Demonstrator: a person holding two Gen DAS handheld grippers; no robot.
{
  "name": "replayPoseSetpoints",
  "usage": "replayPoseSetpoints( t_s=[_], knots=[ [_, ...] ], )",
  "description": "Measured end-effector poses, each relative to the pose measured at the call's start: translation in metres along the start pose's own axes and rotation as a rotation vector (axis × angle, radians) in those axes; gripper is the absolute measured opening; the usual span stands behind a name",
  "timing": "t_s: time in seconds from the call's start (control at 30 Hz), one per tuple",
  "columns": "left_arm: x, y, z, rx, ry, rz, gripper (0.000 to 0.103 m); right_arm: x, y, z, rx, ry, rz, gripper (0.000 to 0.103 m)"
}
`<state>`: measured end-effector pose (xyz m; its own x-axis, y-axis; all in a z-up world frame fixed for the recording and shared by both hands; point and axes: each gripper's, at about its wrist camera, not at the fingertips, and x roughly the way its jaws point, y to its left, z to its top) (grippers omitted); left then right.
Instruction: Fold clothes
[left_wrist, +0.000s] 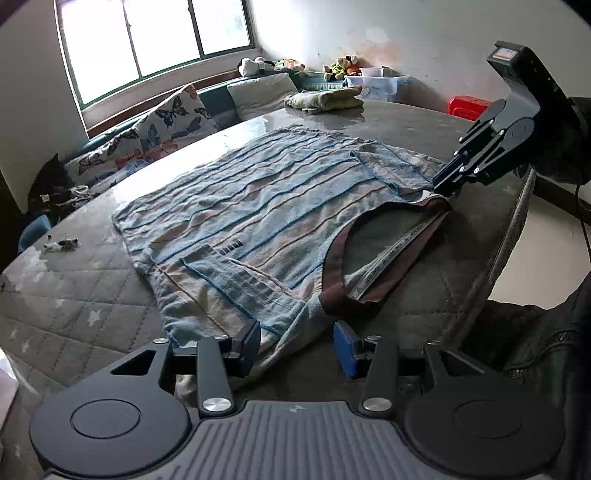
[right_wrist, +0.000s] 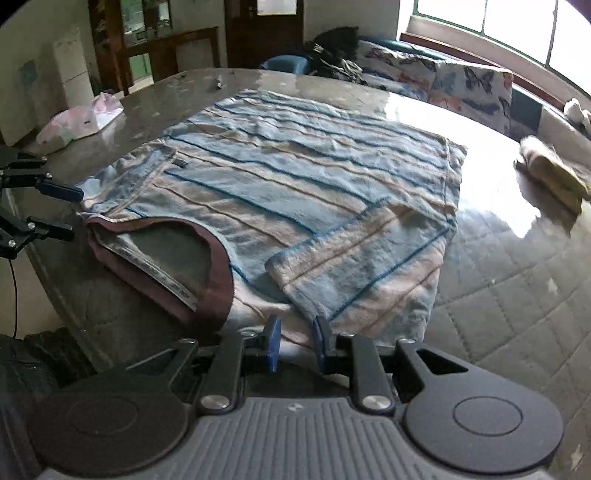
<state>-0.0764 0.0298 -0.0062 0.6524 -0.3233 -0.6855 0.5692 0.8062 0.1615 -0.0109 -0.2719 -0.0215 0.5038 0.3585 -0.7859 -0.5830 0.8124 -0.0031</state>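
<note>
Clearly shirt (left_wrist: 258, 206) is soft, light, limp; sleeves lie folded in. Grab shoulders by collar. L gripper (left_wrist: 297, 341) wide; R gripper (right_wrist: 295, 341) narrower, prob. empty.

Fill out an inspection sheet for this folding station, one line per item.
Surface: round table under a quilted, star-printed cover with a glossy, reflective top.
Job's things: striped blue shirt lies flat, both sleeves folded in, brown collar facing the table's near edge.
Clutter: folded greenish cloth at the far edge; small toy figure; pink-white bag.
Grippers: left gripper open, jaws astride one shoulder; right gripper open at the other shoulder, cloth between its jaws.
Cables: black cable hangs beside the table.
Surroundings: window, butterfly-print cushions, plush toys, plastic bin, wooden cabinet.
</note>
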Motion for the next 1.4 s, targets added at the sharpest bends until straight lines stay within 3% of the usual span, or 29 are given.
replayPoseSetpoints(
  t_s=[0.13,0.27,0.6,0.67,0.73,0.8,0.97,1.4],
  knots=[
    [0.002,0.001,0.001,-0.004,-0.005,0.014,0.047,0.002,-0.002,0.011,0.009,-0.051,0.016,0.019],
    [0.009,-0.004,-0.002,0.020,0.013,0.021,0.047,0.020,0.002,0.015,-0.007,-0.032,0.039,0.020],
    [0.019,-0.012,-0.002,0.094,-0.002,0.020,0.046,-0.008,0.006,0.009,-0.071,-0.007,0.010,0.021],
    [0.021,-0.013,-0.001,0.101,-0.007,0.013,0.036,-0.012,0.008,0.004,-0.088,0.006,0.009,0.024],
    [0.022,-0.012,0.001,0.097,-0.010,0.005,0.024,-0.016,0.012,0.001,-0.117,0.008,-0.001,0.035],
    [0.023,-0.006,0.005,0.055,-0.014,-0.005,0.014,-0.019,0.018,-0.003,-0.164,0.005,-0.004,0.041],
    [0.022,0.011,0.023,-0.030,-0.042,-0.017,0.010,-0.015,0.029,-0.007,-0.235,-0.006,0.001,0.050],
    [0.037,0.041,0.046,-0.148,-0.027,-0.020,0.009,0.000,0.011,-0.006,-0.234,-0.043,-0.056,0.045]
  ],
)
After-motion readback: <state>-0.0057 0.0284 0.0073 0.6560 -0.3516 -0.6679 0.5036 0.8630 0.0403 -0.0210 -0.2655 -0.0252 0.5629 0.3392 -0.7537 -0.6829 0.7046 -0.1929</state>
